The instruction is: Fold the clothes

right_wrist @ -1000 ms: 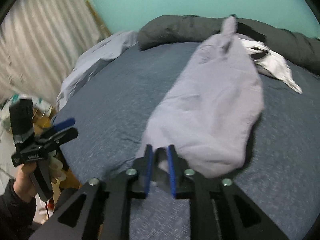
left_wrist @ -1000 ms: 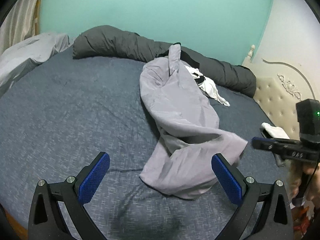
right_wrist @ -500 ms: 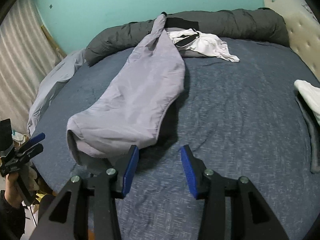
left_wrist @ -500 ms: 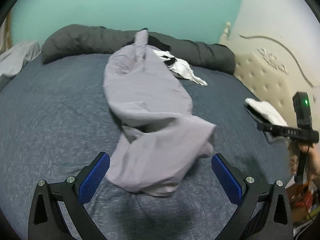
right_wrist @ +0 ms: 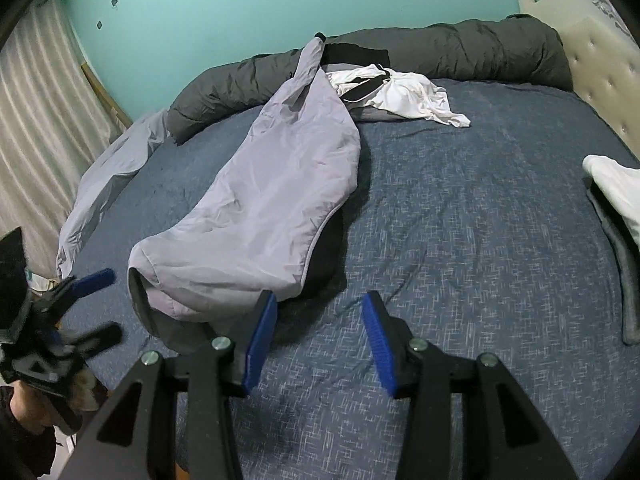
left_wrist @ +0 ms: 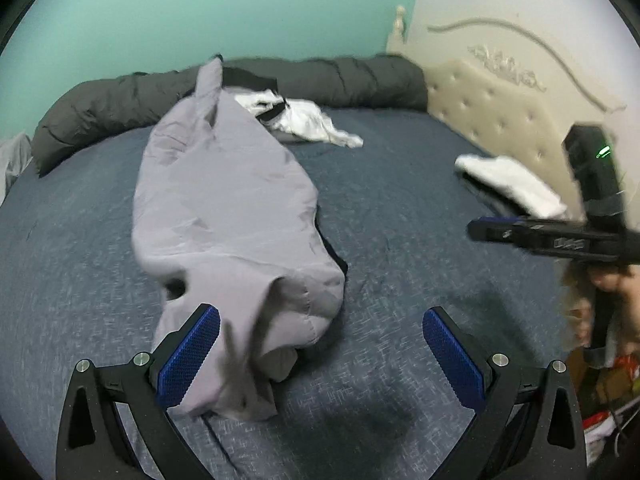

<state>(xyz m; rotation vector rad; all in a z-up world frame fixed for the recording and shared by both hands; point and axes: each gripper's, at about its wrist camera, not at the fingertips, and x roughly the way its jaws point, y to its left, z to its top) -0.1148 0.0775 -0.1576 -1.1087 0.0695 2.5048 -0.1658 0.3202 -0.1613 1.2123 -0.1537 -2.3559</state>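
Note:
A long lilac-grey garment (left_wrist: 228, 208) lies lengthwise on the blue bed (left_wrist: 400, 240), its near end folded back on itself. It also shows in the right wrist view (right_wrist: 280, 184). My left gripper (left_wrist: 320, 352) is open and empty just above the garment's near end, its left pad over the cloth. My right gripper (right_wrist: 320, 336) is open and empty, over the bedsheet just right of the garment's near end. It also shows at the right of the left wrist view (left_wrist: 532, 236), and the left gripper shows at the left of the right wrist view (right_wrist: 76, 304).
A white and black garment (right_wrist: 400, 92) lies crumpled at the far side by a rolled dark duvet (right_wrist: 440, 52). A folded white item on a grey one (left_wrist: 512, 188) sits by the padded headboard (left_wrist: 500, 112). A light sheet (right_wrist: 108, 176) hangs off the left edge.
My right gripper has let go of the garment's end, opened and drawn back to the right. The garment's near end has dropped onto the bed. My left gripper has moved closer over it.

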